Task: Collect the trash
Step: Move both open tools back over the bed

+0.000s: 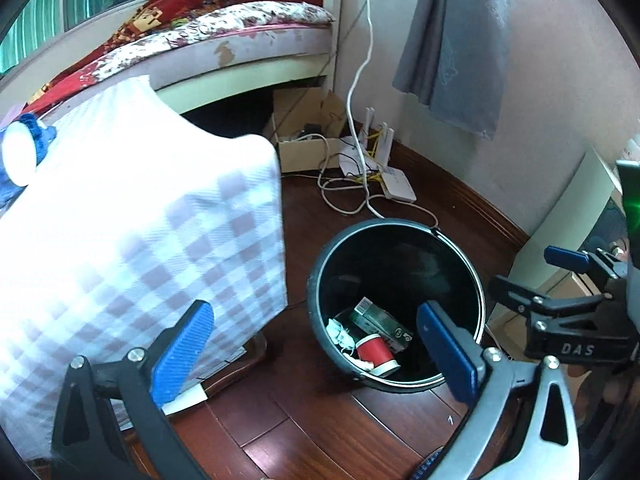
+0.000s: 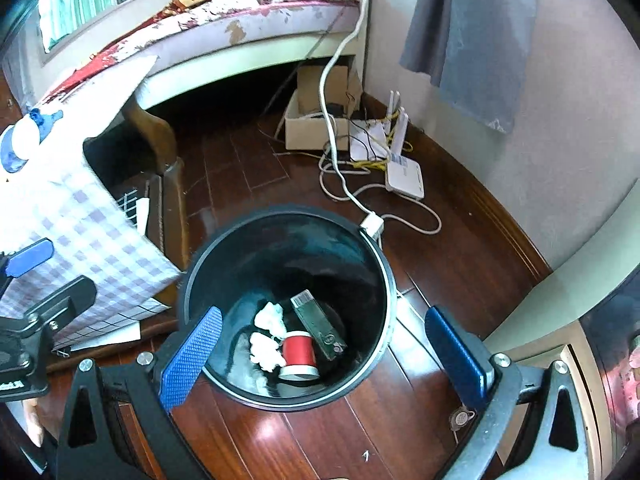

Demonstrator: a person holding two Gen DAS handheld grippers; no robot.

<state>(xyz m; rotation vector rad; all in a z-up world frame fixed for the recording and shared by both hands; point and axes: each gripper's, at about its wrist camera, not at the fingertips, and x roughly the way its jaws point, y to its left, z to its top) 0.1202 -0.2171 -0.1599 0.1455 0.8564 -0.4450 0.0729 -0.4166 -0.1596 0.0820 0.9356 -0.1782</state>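
On the dark red wooden floor, beside the table draped in a checked cloth, stands the black round bin, upright and uncovered. Inside it, at the bottom, you have a red cup lying on its side, crumpled white paper touching it on the left, and a dark green carton lying just behind it. All three rest together on the bin floor.

Your left gripper is held above the floor between the cloth and the bin, its blue-padded fingers spread wide apart with nothing between them. Your right gripper hangs directly over the bin's mouth, fingers likewise spread wide and holding nothing; the bin's contents show in the gap between them. In the left wrist view your right gripper appears at the right edge, beside the bin.

Behind the bin, a white cable runs down the wall to a white router on the floor, next to a cardboard box under the bed. A grey cloth hangs on the wall.
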